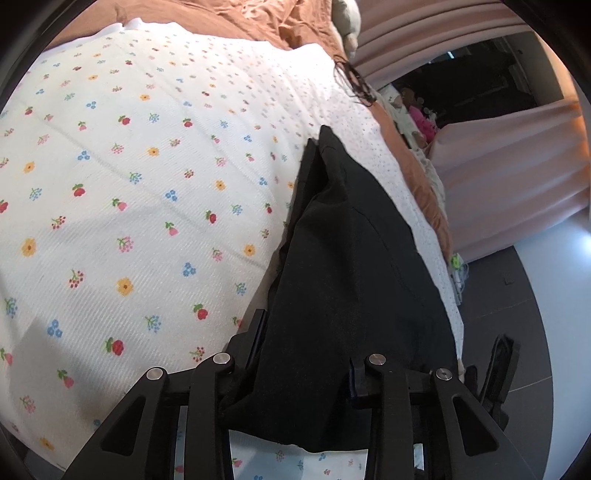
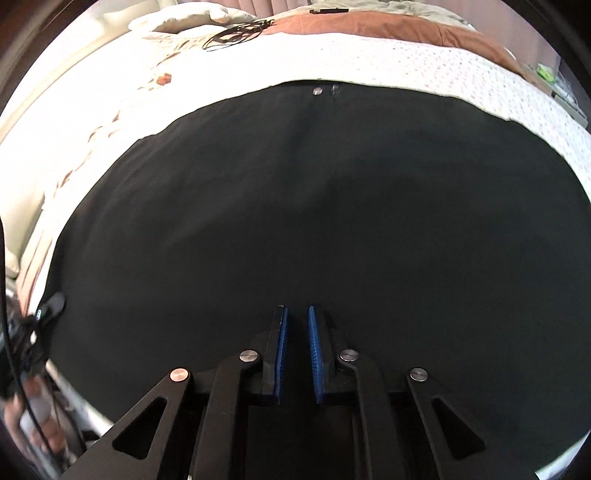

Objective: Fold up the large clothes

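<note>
A large black garment, likely trousers (image 2: 295, 206), lies spread flat on the bed, with a metal button (image 2: 317, 91) at its far edge. My right gripper (image 2: 297, 314) hovers low over its near part, blue pads a narrow gap apart, holding nothing. In the left wrist view a lifted fold of the same black cloth (image 1: 347, 266) drapes over my left gripper (image 1: 306, 354) and hides the fingertips; the cloth bunches between the fingers, so it appears gripped.
A white floral sheet (image 1: 129, 184) covers the bed, over a brown blanket (image 1: 229, 18). Black cables (image 2: 236, 33) lie at the far side. Pink curtains (image 1: 509, 177) and dark floor (image 1: 509, 295) are to the right of the bed.
</note>
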A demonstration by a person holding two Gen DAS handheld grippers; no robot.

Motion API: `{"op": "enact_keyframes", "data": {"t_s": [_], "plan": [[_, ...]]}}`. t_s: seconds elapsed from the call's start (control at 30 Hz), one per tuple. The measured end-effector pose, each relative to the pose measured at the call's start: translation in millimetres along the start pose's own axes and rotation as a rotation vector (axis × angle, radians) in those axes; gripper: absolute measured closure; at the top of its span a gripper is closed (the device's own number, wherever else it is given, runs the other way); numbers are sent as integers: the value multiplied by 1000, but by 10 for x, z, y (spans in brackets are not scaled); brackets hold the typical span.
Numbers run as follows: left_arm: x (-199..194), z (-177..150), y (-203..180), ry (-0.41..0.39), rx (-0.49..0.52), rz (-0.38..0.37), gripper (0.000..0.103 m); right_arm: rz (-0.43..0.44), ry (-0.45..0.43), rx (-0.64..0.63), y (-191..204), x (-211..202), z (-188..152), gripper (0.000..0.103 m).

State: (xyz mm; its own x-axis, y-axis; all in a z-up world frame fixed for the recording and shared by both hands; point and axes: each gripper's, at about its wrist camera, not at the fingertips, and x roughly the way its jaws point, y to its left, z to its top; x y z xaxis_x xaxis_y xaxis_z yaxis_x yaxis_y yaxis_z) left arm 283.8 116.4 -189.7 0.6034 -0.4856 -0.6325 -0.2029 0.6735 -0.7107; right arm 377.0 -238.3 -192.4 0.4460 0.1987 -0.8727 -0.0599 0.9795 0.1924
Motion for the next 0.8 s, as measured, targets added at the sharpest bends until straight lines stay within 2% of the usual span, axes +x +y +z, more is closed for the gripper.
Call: {"op": "enact_keyframes", "data": {"t_s": [0.2, 0.43, 0.8], "plan": [[-2, -39, 29, -12, -62, 5, 67, -29, -20, 36, -69, 202, 496, 96], [-20, -70, 61, -20, -81, 9, 67, -56, -16, 69, -176, 433, 997, 103], [7, -79, 53, -31, -100, 27, 68, -12, -13, 103, -357, 687, 1576, 103]]}}
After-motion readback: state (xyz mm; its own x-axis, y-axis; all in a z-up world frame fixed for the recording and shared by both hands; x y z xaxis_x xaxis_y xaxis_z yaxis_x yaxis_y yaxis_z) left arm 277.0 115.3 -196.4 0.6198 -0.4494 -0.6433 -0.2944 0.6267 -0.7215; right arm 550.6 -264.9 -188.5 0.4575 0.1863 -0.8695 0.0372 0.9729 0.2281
